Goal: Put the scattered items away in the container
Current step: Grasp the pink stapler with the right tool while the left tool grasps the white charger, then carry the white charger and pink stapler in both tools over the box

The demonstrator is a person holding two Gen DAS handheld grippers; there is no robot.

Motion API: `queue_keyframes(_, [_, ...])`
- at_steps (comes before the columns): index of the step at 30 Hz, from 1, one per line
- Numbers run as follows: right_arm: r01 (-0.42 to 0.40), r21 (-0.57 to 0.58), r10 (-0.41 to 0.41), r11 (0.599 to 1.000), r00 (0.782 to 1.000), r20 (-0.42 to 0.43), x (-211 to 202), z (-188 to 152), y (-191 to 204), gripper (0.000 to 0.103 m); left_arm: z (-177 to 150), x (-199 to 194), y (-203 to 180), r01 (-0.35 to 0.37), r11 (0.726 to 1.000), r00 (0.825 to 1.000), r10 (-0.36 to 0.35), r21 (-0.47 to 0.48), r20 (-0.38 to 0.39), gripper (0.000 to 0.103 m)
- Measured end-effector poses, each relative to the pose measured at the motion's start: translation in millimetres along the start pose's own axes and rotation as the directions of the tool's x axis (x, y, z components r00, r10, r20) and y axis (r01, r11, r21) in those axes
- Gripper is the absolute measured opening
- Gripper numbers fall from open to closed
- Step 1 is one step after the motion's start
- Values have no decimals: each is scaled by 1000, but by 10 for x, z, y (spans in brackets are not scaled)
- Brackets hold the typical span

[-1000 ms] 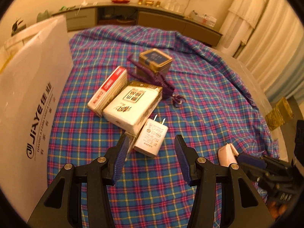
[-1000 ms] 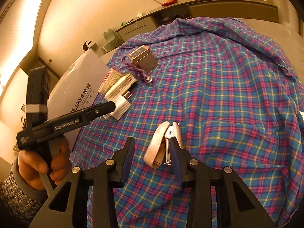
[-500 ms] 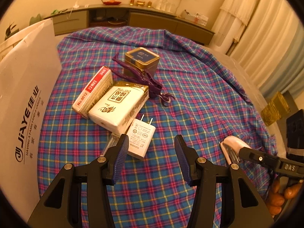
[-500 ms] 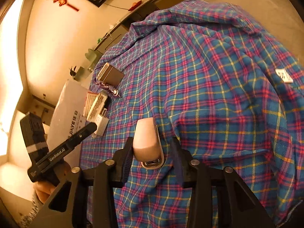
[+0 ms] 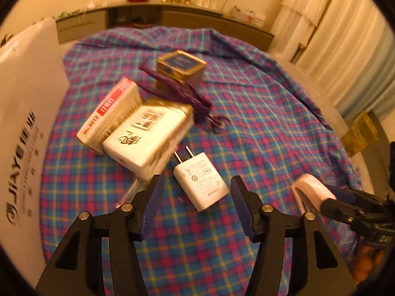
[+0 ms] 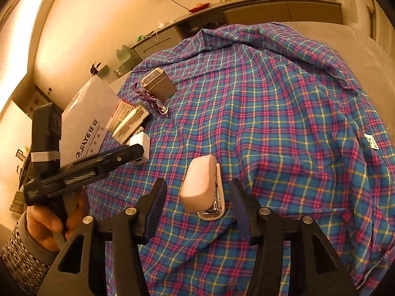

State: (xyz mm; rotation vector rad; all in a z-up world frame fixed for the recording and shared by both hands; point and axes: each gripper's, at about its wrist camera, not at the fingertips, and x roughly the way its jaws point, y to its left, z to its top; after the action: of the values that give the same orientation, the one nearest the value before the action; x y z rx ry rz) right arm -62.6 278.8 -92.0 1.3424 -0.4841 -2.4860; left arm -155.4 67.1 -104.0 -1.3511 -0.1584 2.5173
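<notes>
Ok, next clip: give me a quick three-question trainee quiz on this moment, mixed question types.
1. True or false: the right gripper is clamped on the stapler.
2. Which item lies between the left gripper's open jaws? A) gold tin B) white charger C) purple cord
3. Fill in: the items rest on a ____ cloth.

Key:
1. False. Its jaws have just been opening; the stapler sits between them, pads clear of it.
2. B, the white charger, prongs pointing away from the gripper.
3. Plaid (blue and pink checked).
</notes>
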Motion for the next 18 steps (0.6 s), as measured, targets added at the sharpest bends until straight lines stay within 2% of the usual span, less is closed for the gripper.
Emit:
queue_keyframes(2, [0,-1,0,1000,1000,5,-15,1,1,54,18,22,55,12,1000,1000,-12,-28,-2,59])
queue_keyframes(6, [23,-46,-22,999,1000,12,12,2,70,54,-10,45,-83,-17,1000,1000,17,15,12,60])
queue_keyframes(9, [72,-104,-70,992,997,16,54,-6,142,54,-42,83,-215,-97,993,995,95,65,33,60])
queue_keyframes(11, [94,-146,-93,985,996,16,98,-19,196,54,-46,134,-246,-122,990,992,119,66,46,59])
queue_keyframes(12, [107,-173,-106,979,994,15,137,-33,235,54,-47,139,-252,-129,990,991,125,63,53,52])
queue_keyframes(13, [118,-192,-118,974,993,13,169,-46,256,54,-48,141,-241,-141,987,989,137,73,58,33])
queue_keyframes(14, [129,-209,-130,969,991,9,196,-57,274,48,-38,142,-234,-140,987,989,135,84,57,32])
queue_keyframes(15, [144,-229,-146,963,989,8,224,-64,295,34,-45,130,-215,-135,987,990,130,85,56,32])
queue_keyframes(16, [166,-247,-168,955,986,10,244,-67,313,27,-47,121,-180,-127,989,991,123,78,55,32])
queue_keyframes(18, [173,-265,-177,949,984,10,254,-67,328,28,-56,103,-161,-114,991,993,111,73,48,31])
